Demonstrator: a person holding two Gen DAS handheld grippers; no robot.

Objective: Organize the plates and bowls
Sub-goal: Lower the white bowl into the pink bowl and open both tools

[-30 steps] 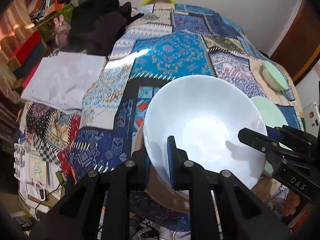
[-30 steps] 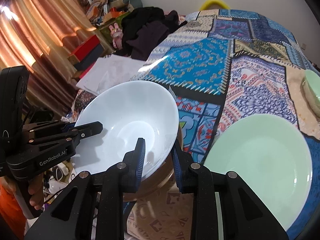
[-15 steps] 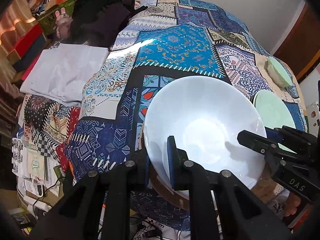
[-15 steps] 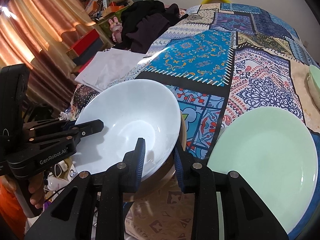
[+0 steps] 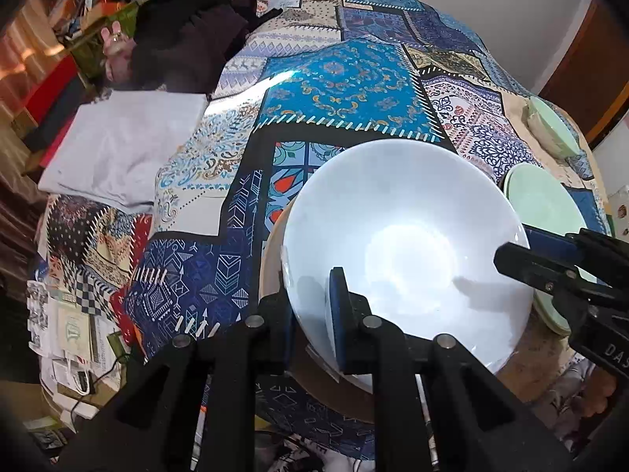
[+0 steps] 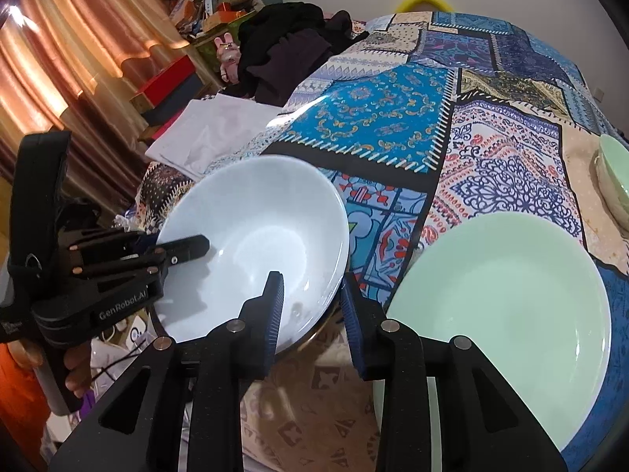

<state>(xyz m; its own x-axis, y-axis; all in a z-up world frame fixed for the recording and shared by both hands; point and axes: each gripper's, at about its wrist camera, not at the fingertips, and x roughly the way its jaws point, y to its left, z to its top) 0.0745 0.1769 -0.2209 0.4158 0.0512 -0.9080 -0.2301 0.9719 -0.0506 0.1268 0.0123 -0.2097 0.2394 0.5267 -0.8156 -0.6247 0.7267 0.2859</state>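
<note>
A large white bowl (image 5: 409, 244) sits over a tan plate (image 5: 275, 236) on the patterned bedspread. My left gripper (image 5: 312, 314) is shut on the bowl's near rim, one finger inside and one outside. My right gripper (image 6: 310, 306) is shut on the bowl's (image 6: 255, 244) opposite rim, seen in the left wrist view at the right (image 5: 526, 251). A pale green plate (image 6: 499, 314) lies right of the bowl. A green bowl (image 6: 615, 173) lies on its side at the far right.
A white folded cloth (image 5: 118, 145) and dark clothes (image 5: 188, 35) lie at the bed's far left. Shelves, boxes and curtains (image 6: 78, 59) stand beyond the left edge. Papers and cables (image 5: 74, 334) lie on the floor.
Both grippers and the white bowl have moved a little back toward the near edge of the bed; the grip on both rims is unchanged.
</note>
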